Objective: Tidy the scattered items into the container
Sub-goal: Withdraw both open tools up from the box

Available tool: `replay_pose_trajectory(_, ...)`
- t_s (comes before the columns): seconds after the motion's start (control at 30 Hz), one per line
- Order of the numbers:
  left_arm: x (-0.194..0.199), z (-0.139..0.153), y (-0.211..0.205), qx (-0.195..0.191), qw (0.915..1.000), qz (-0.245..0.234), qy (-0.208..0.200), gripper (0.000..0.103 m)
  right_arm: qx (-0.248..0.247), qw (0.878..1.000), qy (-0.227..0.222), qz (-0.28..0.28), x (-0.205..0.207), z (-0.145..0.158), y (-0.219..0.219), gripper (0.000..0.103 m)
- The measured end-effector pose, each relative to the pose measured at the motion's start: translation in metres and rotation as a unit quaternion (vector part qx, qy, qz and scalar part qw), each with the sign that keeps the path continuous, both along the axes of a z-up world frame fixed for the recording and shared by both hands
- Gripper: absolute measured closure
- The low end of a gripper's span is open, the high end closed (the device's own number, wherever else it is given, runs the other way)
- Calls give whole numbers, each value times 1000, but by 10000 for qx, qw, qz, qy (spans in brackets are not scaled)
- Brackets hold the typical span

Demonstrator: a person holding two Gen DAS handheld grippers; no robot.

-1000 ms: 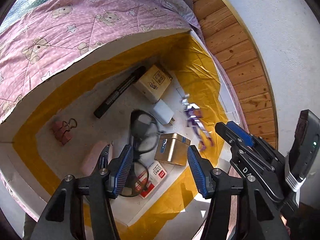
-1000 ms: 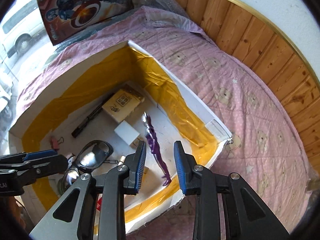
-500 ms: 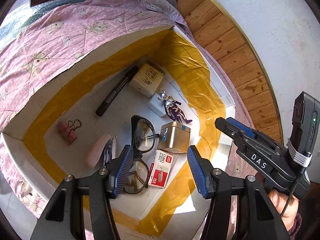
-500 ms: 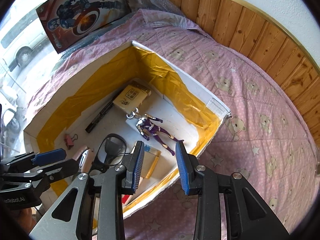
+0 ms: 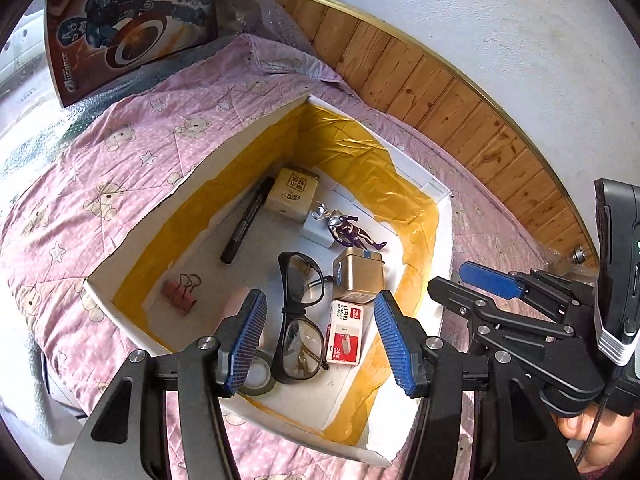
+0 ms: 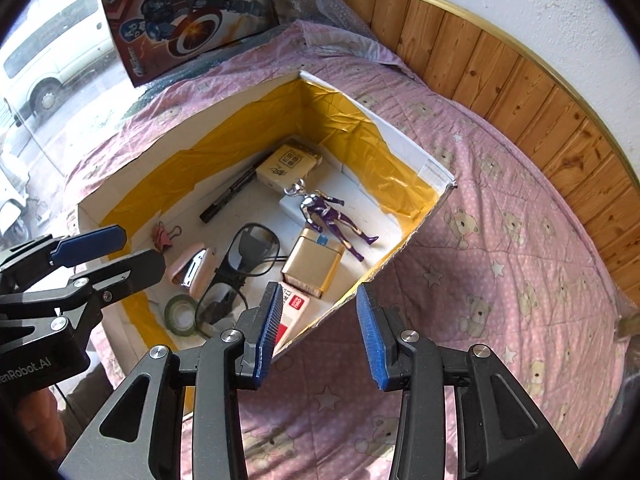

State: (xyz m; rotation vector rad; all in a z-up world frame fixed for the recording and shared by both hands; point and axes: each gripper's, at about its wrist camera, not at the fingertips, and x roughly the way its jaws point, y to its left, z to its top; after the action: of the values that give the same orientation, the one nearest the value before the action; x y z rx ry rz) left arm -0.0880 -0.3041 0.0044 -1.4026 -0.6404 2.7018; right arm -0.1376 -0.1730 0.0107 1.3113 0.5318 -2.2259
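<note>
A white box [image 5: 256,136] [image 6: 404,144] lined with yellow tape sits on the pink quilt. Inside lie a purple figure [image 5: 350,230] [image 6: 332,216], black glasses [image 5: 300,304] [image 6: 240,264], a gold tin [image 5: 358,276] [image 6: 314,262], a staples box [image 5: 344,332] [image 6: 294,306], a black marker [image 5: 248,220] [image 6: 230,196], a tan carton [image 5: 294,194] [image 6: 286,166], a pink binder clip [image 5: 180,294] [image 6: 164,236], a tape roll [image 5: 256,376] [image 6: 182,314] and a pink stapler [image 6: 192,268]. My left gripper [image 5: 320,340] hangs open above the box's near end. Empty and open, my right gripper [image 6: 318,332] hovers over the box's near right wall.
A toy carton with a shielded figure [image 5: 132,24] [image 6: 192,20] leans at the back. A wooden headboard [image 5: 460,112] [image 6: 520,92] and white wall curve along the right. The pink bear-print quilt [image 6: 500,280] spreads open to the right of the box. A window with parked vans [image 6: 48,64] is at left.
The purple figure has dropped from the air into the box and now lies still. Both grippers have risen and pulled back from the box; the right one stands wider open.
</note>
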Motion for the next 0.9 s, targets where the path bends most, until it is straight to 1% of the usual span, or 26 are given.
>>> replay_pose_trajectory(0.13,10,7,3,-95,9999,-71,103,45,40,9999,94,79,23,4,-2,60)
replay_pose_trajectory(0.23,17,12,5,-166,9996,-100,185,45,175,9995,228,124,41,4,-5,59)
replay_pose_trajectory(0.33,23,19,6,-255,9992,-115,293,45,208,9993,299,51,53,4,-4,59)
replay_pose_trajectory(0.4,29,23,6,-297,9988,-106,378,45,155,9994,318,-1,61,4,-2,55)
replay_pose_trajectory(0.6,45,34,10,-474,9971,-147,576,45,-103,9998,122,-116,79,2,2,55)
replay_pose_trajectory(0.7,52,37,11,-513,9967,-164,615,45,-252,9995,-8,-179,88,-2,2,55)
replay_pose_trajectory(0.9,68,42,9,-568,9957,-159,711,44,-383,9988,-148,-270,102,-7,-1,55)
